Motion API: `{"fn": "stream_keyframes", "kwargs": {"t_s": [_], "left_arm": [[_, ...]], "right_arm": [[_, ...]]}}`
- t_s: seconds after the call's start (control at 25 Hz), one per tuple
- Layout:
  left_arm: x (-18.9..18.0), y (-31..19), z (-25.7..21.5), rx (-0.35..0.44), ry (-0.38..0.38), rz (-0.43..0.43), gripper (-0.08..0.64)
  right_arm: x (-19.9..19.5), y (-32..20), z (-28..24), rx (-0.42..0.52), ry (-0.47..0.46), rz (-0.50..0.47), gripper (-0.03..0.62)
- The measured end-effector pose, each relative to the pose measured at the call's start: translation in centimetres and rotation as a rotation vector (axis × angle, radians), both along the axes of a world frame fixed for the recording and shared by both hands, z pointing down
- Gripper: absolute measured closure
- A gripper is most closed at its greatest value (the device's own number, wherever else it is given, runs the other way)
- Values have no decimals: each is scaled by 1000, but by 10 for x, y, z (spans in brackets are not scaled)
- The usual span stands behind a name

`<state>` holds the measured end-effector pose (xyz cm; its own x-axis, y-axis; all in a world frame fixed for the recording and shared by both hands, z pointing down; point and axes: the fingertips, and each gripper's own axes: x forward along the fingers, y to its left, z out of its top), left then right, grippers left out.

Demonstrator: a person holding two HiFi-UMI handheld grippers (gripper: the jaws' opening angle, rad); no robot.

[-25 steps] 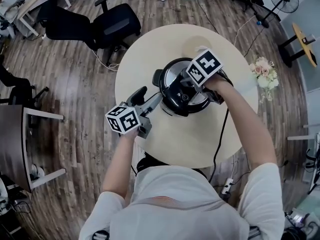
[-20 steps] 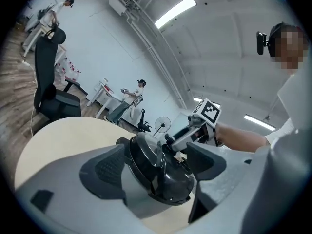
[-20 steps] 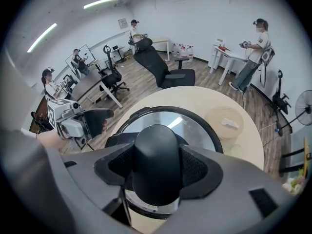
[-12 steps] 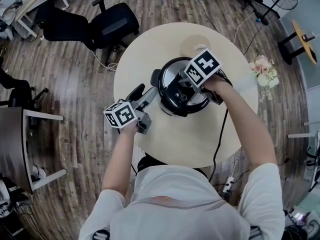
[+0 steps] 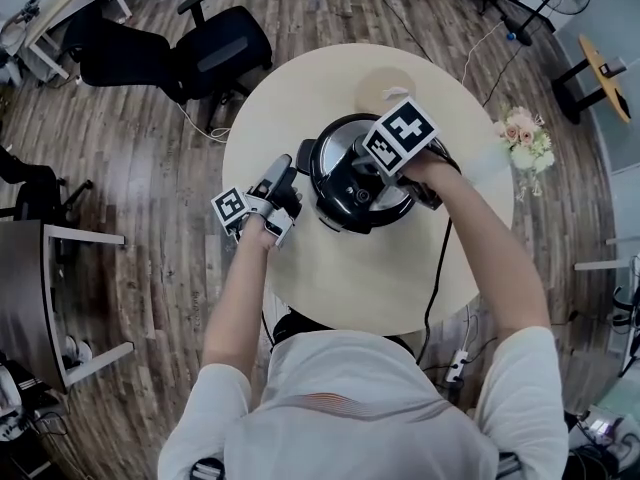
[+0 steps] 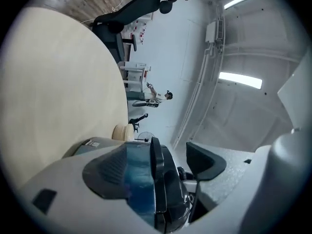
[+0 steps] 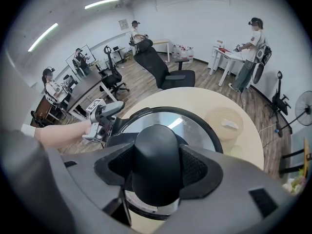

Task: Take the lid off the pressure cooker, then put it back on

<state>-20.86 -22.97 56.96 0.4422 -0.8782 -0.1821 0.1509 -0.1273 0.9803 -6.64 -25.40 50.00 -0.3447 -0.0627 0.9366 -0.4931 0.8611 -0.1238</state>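
Our right gripper [image 7: 158, 167] clamped on the knob [image 7: 157, 150] of the lid [image 7: 197, 126], lid seated on the pressure cooker [image 5: 340, 208], our left gripper [image 6: 165, 167], jaws apart, astride the cooker's left side handle [image 6: 165, 194], round table [image 5: 380, 283] beneath.

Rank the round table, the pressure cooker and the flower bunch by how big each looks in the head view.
1. round table
2. pressure cooker
3. flower bunch

The left gripper [image 5: 288, 178] has moved forward, away from the person, and rolled about its own axis, so its marker cube [image 5: 230, 208] now shows smaller. Its parted jaws now stand beside the pressure cooker [image 5: 345, 206] at the side handle [image 5: 306, 154].
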Motion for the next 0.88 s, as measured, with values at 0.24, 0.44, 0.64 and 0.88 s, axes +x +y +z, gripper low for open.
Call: {"fn": "stream_keyframes", "kwargs": {"t_s": [0.24,0.44,0.64,0.88], "left_arm": [[15,-6,-9,28,-34,83,203],[20,-7,-2,4,-54,99,410],[25,-6,-7,19,-63,127,496],[26,-7,-10,15,-66,138,499]], "right_arm": [[-1,0,0,1,-1,0,311],[0,-1,0,0,2,-4,311],[-1,-1,0,-4,13,-9,311],[-1,0,1,-15,32,-36,313]]}}
